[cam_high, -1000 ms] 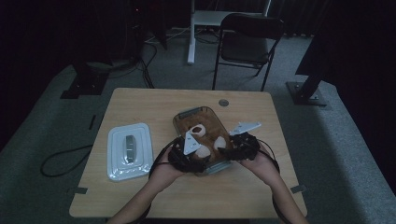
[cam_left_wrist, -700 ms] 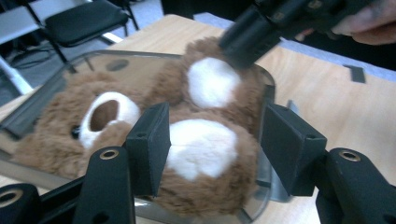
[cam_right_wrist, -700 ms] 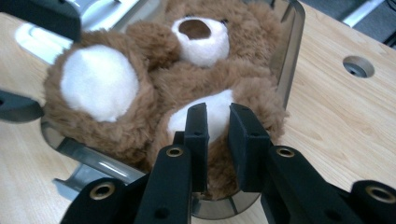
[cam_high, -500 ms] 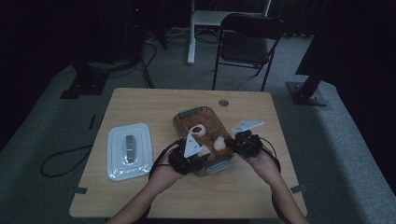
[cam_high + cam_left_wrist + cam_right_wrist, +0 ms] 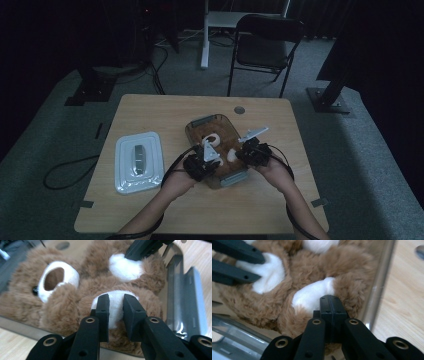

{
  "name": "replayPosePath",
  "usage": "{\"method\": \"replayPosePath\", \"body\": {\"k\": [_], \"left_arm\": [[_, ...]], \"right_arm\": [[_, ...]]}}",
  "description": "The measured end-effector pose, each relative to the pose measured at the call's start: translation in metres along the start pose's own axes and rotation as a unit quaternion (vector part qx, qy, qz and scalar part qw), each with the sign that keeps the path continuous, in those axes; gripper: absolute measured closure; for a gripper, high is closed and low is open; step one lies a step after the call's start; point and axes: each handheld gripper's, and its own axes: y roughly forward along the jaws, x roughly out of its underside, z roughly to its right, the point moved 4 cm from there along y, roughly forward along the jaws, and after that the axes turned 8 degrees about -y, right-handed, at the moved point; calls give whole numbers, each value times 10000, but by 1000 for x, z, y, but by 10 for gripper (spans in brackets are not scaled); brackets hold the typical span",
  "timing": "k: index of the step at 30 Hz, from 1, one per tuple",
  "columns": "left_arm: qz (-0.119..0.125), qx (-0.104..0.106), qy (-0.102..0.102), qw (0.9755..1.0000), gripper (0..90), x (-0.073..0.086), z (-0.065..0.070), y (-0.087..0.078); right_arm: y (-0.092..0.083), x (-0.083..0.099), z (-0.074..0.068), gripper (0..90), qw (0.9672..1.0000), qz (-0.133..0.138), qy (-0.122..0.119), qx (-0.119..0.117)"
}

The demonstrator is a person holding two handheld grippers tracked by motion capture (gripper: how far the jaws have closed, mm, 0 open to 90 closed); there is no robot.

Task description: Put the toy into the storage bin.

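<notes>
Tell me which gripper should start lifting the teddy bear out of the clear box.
Probably the left. The left gripper pinches a white paw pad of the teddy bear; the right gripper looks shut with little fur caught. Both sit at the clear box.

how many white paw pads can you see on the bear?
3 in the left gripper view: one between the left fingers, one at the right fingers, one ringed pad at left. A fourth may be hidden.

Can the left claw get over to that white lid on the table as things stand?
Probably not right away: the left claw is shut on the teddy bear lying in the clear container. The path to the white lid on the table itself looks free once it lets go.
</notes>
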Motion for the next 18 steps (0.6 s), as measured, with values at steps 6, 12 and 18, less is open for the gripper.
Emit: {"method": "replayPosePath", "body": {"k": [6,12,18], "left_arm": [[-194,36,-189,9996,806,1,-5,12],[83,335,-451,9984,797,2,-11,-1],[391,531,-651,9957,675,-1,-15,-17]], "right_arm": [[19,-6,1,900,9984,-551,-90,74],[8,-7,13,899,9992,-243,302,-121],[-25,-11,19,625,9961,468,598,-458]]}}
